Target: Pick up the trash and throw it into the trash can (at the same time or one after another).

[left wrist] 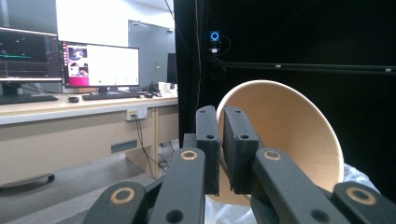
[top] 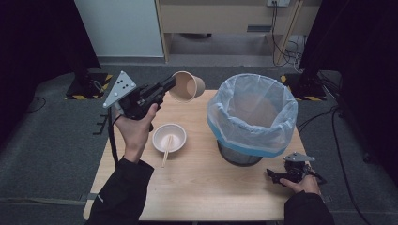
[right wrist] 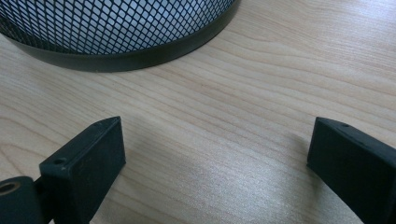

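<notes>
A: Where do the edges lie, and how much free room is there?

B: The tabletop (top: 197,187) is pale wood. Its near half is bare between the two forearms. A mesh bin (top: 239,152) lined with a pale blue bag (top: 252,110) stands at the right, close to the right edge. A white bowl (top: 169,137) sits left of centre with a wooden stick (top: 166,151) leaning out over its near rim. Bowl and bin stand apart, with open wood between them. Beyond the far edge the floor is grey carpet.

A: What does the left tool hold?

B: The left tool (top: 170,86) is raised above the far left part of the tabletop, clear of the surface. Its jaws are pressed narrow on the rim of a brown paper cup (top: 187,86). The cup is tipped on its side, with its mouth facing the camera in the high view. In the left gripper view the cup's wall (left wrist: 280,135) sits pinched between the two black pads. The cup hangs left of the bin's rim, near it but not over it.

A: And the right tool?

B: The right tool (top: 274,175) rests low on the tabletop, just beside the bin's base at the near right. In the right gripper view its jaws stand wide apart, with bare wood between them and the bin's black base ring (right wrist: 140,58) ahead.
</notes>
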A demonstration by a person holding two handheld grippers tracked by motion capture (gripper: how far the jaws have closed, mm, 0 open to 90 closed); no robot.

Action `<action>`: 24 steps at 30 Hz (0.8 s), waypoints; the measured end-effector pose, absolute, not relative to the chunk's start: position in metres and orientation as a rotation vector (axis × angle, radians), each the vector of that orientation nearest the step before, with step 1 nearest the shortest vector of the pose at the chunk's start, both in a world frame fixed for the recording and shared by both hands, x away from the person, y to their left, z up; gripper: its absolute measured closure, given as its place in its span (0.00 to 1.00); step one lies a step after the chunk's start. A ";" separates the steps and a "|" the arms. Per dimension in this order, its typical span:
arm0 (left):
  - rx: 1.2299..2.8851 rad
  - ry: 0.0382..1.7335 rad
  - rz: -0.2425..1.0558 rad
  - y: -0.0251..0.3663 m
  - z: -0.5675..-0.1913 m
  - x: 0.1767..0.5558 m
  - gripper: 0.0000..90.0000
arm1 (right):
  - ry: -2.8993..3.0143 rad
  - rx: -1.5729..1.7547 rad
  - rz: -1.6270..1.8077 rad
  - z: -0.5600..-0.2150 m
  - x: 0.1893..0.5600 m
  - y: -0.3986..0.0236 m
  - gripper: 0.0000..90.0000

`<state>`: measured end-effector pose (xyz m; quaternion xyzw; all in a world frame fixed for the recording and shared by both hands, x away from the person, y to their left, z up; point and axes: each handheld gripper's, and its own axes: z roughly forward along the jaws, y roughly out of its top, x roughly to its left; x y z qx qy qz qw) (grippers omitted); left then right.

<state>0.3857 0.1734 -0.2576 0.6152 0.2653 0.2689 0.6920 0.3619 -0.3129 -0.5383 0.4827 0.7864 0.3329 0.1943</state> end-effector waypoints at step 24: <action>1.433 0.522 0.548 0.091 -0.250 0.411 0.94 | 2.207 1.348 0.933 -0.538 0.362 -0.313 0.04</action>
